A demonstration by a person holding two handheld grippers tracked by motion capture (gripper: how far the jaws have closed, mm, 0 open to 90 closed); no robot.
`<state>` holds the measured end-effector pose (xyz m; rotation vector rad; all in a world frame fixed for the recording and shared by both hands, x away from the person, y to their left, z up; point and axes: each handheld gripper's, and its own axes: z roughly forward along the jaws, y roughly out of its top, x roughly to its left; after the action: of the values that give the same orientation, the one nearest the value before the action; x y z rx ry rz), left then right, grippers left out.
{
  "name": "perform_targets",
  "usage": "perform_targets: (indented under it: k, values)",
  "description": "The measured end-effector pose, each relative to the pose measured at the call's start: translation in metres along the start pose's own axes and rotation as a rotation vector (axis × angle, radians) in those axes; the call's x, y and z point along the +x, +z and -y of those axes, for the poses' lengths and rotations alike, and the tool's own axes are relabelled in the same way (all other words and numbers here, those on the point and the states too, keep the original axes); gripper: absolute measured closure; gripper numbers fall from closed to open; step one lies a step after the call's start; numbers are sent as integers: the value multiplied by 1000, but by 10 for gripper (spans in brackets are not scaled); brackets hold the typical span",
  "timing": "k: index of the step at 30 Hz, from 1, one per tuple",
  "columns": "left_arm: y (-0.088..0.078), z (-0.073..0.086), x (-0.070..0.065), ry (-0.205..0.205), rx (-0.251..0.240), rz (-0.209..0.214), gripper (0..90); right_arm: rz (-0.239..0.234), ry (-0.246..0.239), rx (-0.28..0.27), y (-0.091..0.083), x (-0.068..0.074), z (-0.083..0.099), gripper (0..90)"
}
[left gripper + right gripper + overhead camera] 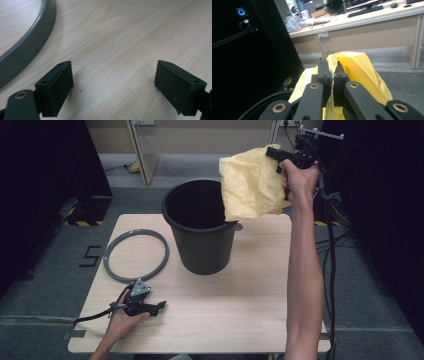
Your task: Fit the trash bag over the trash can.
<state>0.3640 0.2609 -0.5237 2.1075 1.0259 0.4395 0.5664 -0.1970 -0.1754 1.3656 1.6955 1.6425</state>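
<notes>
- The yellow bag (248,182) is hanging over the bin (202,227)'s far rim, not yet inside.
- The right gripper (274,154) is pinching it tight.
- The left gripper (159,307) is resting wide open, empty, near the ring (135,255), which is waiting unfitted.

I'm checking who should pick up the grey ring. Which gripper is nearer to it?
Left. The left gripper rests on the table just below the grey ring; the right gripper holds the yellow bag beyond the bin.
</notes>
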Motion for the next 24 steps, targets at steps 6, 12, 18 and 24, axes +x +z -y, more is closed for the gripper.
perform_targets:
  k: [6, 12, 18, 24]
  values:
    - [0, 0, 0, 1, 0, 1, 144, -55, -19, 26, 34, 34, 15, 885]
    - [0, 0, 0, 4, 1, 4, 144, -97, -56, 94, 70, 62, 38, 877]
    - [0, 0, 0, 4, 0, 5, 144, -107, -107, 157, 87, 75, 57, 870]
    - [0, 0, 0, 5, 0, 5, 144, -140, -154, 214, 93, 88, 70, 866]
